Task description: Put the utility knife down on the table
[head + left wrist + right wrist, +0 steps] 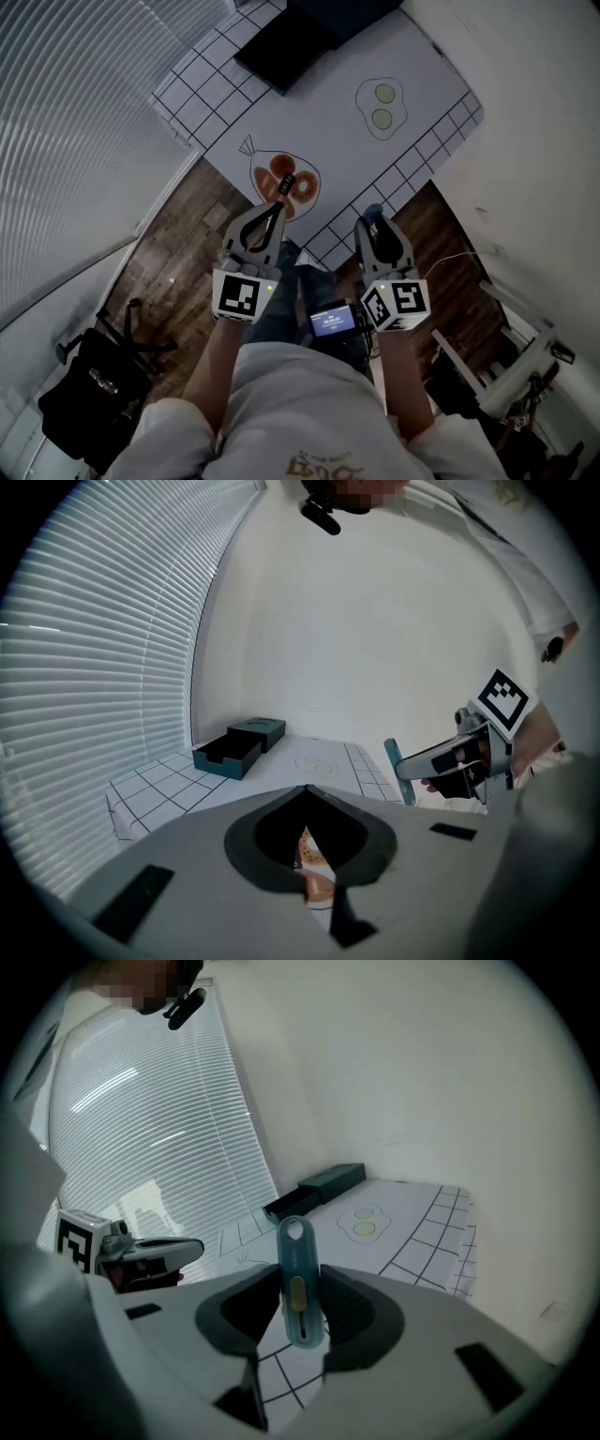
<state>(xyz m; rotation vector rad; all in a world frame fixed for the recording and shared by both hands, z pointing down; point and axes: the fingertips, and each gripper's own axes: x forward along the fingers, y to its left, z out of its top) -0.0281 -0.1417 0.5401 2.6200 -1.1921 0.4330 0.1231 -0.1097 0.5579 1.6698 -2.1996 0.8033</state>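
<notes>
In the head view, both near the desk's (328,131) front edge, the left hand-held gripper (277,212) and the right hand-held gripper (373,223) are side by side. In the left gripper view, its jaws meet on nothing. In the right gripper view, the jaws clamp the upright utility knife (300,1283), with the desk ahead of it.

White slatted blinds (75,112), plain pale wall (530,141) — dark wood-plank floor (183,239) below
</notes>
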